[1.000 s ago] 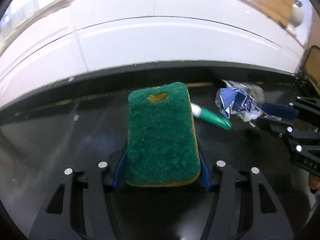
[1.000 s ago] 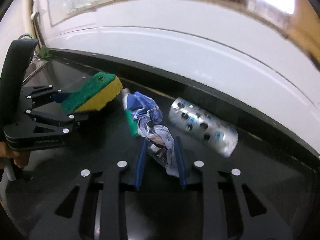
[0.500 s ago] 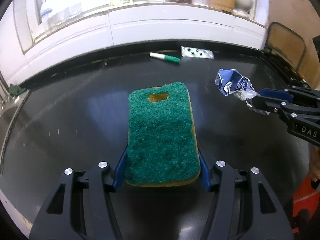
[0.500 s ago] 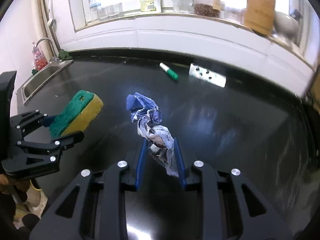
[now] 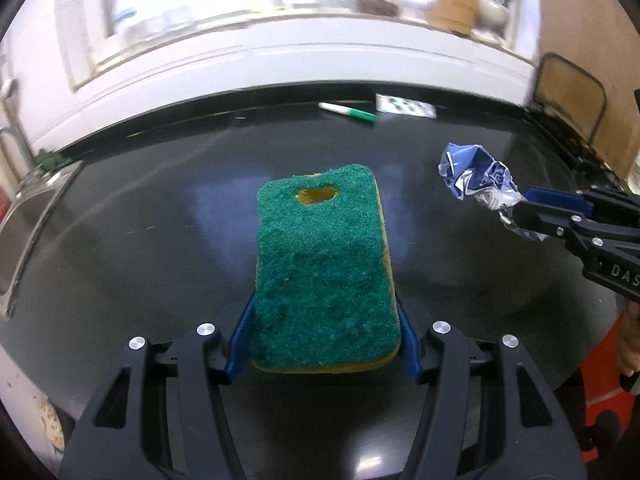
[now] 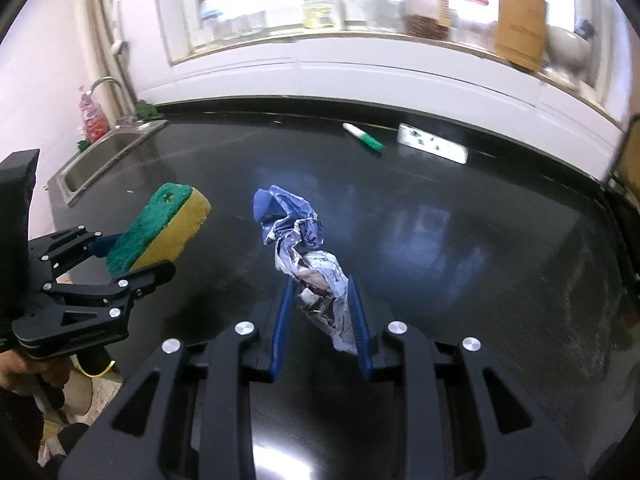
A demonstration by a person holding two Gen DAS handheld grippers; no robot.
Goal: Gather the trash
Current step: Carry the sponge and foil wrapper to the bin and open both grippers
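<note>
Green-topped yellow rectangular sponge (image 5: pixel 326 268) sits clamped between the blue pads of the left gripper (image 5: pixel 324 340), its scouring face up and a small worn hole near its far end, raised clear of the glossy black table (image 5: pixel 140 216). The right gripper (image 6: pixel 320 320) has its jaws pressed on a crumpled wad of blue and silver foil wrapper (image 6: pixel 304 256), likewise held above the table, just beside the sponge. Near the table's far edge, below the white tiled wall, lie a green-capped white marker (image 6: pixel 363 137) and, just beside it, a flat silver blister pack (image 6: pixel 433 144). A steel sink (image 6: pixel 100 156) is set at the table's left end.
</note>
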